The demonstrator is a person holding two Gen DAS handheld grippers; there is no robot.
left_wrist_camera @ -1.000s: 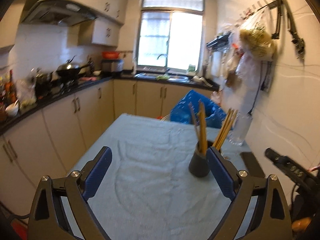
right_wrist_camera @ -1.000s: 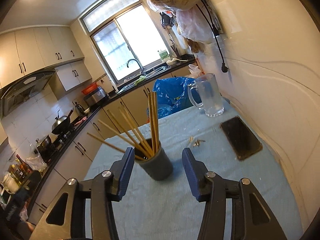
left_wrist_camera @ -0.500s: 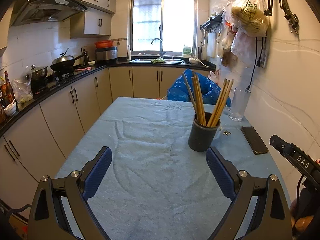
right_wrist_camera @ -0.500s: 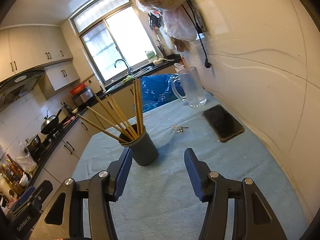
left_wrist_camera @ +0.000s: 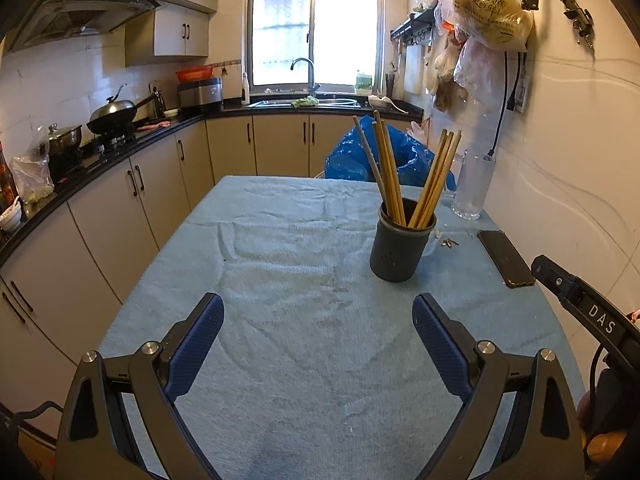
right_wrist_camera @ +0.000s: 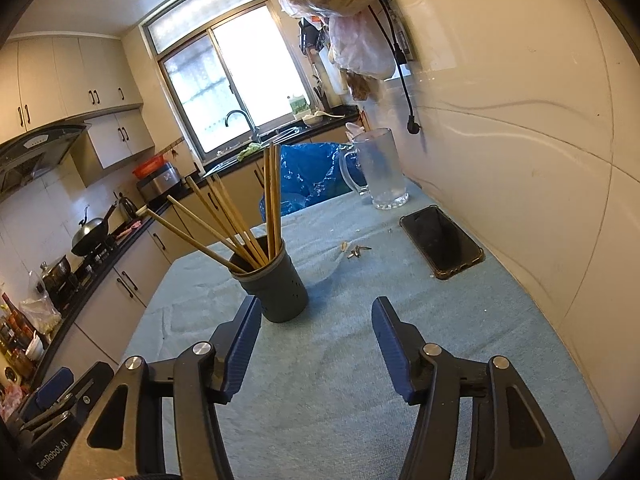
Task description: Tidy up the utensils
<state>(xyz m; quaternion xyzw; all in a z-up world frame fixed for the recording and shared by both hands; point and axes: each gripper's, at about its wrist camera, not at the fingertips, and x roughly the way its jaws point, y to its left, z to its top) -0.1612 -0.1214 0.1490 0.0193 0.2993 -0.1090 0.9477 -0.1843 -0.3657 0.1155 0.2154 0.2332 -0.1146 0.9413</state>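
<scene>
Left gripper (left_wrist_camera: 318, 330): jaws spread wide, blue pads (left_wrist_camera: 196, 344) bare, nothing held; hovers over the blue towel-covered table (left_wrist_camera: 280, 248), well short of the holder.

Right gripper (right_wrist_camera: 316, 338): jaws apart, empty; its left pad (right_wrist_camera: 242, 346) sits just beside the holder's base, contact not discernible.

Utensil holder (left_wrist_camera: 401, 248): dark grey cylindrical cup with small perforations, upright on the towel toward the table's right side. Contains wooden chopsticks (left_wrist_camera: 394, 178), all standing in the cup and fanned in two bunches.

Beyond the holder, nearer the wall: black phone (right_wrist_camera: 442, 242) lying flat; small scraps (right_wrist_camera: 354, 250) between phone and holder; clear glass mug (right_wrist_camera: 378, 168) at the far table edge; blue plastic bag (right_wrist_camera: 308, 178) behind it.

Left side: counter with wok (left_wrist_camera: 114, 110) and pot (left_wrist_camera: 64, 140). Far end: sink faucet (left_wrist_camera: 306, 68) under the window.
</scene>
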